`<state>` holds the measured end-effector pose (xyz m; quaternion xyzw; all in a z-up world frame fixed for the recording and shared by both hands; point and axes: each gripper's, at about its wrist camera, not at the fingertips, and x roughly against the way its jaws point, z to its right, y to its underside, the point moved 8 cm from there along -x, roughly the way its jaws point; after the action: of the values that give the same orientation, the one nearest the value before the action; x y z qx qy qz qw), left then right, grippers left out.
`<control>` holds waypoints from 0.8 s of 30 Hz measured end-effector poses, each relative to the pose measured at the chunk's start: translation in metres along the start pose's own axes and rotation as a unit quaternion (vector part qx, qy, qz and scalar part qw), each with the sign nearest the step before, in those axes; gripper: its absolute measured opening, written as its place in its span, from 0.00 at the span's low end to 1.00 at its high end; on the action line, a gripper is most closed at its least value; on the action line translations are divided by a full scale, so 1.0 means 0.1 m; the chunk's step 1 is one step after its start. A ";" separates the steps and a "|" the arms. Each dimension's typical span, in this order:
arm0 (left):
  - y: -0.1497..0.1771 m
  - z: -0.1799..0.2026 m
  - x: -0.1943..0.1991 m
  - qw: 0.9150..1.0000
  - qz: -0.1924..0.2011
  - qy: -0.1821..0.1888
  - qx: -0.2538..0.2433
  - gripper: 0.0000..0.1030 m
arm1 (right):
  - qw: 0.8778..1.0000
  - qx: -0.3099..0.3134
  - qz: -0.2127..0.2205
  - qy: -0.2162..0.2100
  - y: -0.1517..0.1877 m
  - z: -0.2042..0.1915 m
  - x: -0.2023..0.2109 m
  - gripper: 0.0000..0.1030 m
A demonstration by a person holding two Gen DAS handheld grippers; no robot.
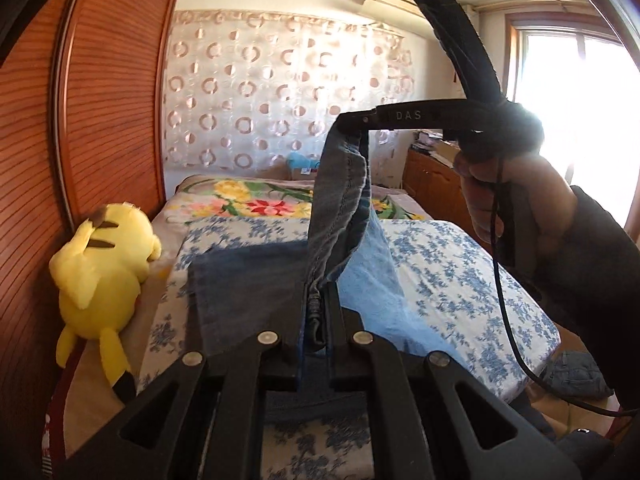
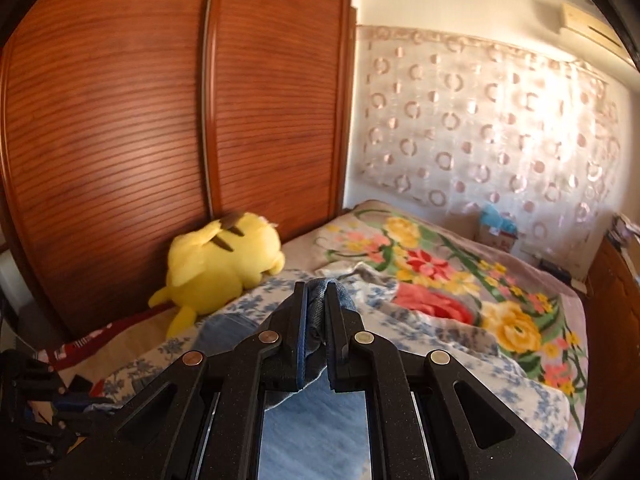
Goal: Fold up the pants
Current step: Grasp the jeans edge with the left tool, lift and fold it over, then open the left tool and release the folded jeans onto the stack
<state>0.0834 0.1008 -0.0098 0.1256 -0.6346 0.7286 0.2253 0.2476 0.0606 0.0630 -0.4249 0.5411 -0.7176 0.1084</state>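
Left wrist view: the left gripper [image 1: 315,304] is pinching a bunched edge of the blue denim pants [image 1: 248,280] between its 2 fingers, which are pressing together on the cloth. The pants are hanging lifted above the bed [image 1: 460,264], whose sheet is showing a blue floral print; one dark panel is spreading out to the left of the fingers, and a lighter blue panel is sloping down to the right. Higher up, the right gripper [image 1: 352,118] is reaching in from the right, held by the person's right hand [image 1: 516,200], and its tips are clamping the top of a denim strip that is hanging down toward the left gripper. A yellow plush toy [image 1: 100,268] is lying at the bed's left edge against the wooden wardrobe [image 1: 80,100]. A flowered blanket [image 1: 256,200] is covering the far part of the bed, beneath a curtain [image 1: 272,88] patterned with rings.

Right wrist view: the right gripper [image 2: 316,308] is closing its 2 fingers tightly on a thick fold of the pants [image 2: 316,312], with more denim trailing beneath the tool. The plush toy [image 2: 224,268] is resting to the left beside the wardrobe [image 2: 160,120], and the flowered blanket [image 2: 460,280] is lying to the right.
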 end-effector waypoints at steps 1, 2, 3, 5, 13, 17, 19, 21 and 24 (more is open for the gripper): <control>0.05 -0.06 0.00 1.000 -0.003 -0.002 0.006 0.03 | 1.000 0.001 -0.005 -0.008 0.01 -0.09 -0.10 0.05; 0.11 -0.14 -0.01 1.000 -0.010 -0.005 0.013 0.03 | 1.000 0.003 -0.007 -0.012 0.02 -0.15 -0.15 0.04; 0.16 -0.17 -0.03 1.000 -0.013 -0.007 0.016 0.03 | 1.000 0.008 -0.012 -0.014 0.03 -0.24 -0.25 0.05; 0.29 -0.24 -0.01 0.999 -0.020 -0.012 0.025 0.03 | 0.999 0.011 -0.021 -0.023 0.07 -0.37 -0.38 0.05; 0.62 -0.49 -0.20 0.997 -0.057 -0.033 0.037 0.05 | 0.997 0.016 -0.061 -0.037 0.26 -0.64 -0.74 0.16; 0.78 -0.62 -0.30 0.995 -0.075 -0.041 0.052 0.08 | 0.997 0.010 -0.064 -0.034 0.38 -0.55 -0.71 0.30; 0.84 -0.67 -0.32 0.994 -0.082 -0.047 0.061 0.08 | 0.998 0.006 -0.063 -0.028 0.48 -0.46 -0.63 0.31; 0.86 -0.72 -0.32 0.993 -0.083 -0.058 0.067 0.08 | 0.997 0.001 -0.066 -0.026 0.61 -0.36 -0.55 0.32; 0.86 -0.79 -0.30 0.992 -0.080 -0.065 0.076 0.16 | 0.997 -0.008 -0.072 -0.015 0.84 -0.21 -0.42 0.32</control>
<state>0.0752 0.1653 -0.1116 0.2400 -0.5789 0.7442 0.2310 0.2329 0.0682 -0.0319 -0.4740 0.5134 -0.7128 0.0610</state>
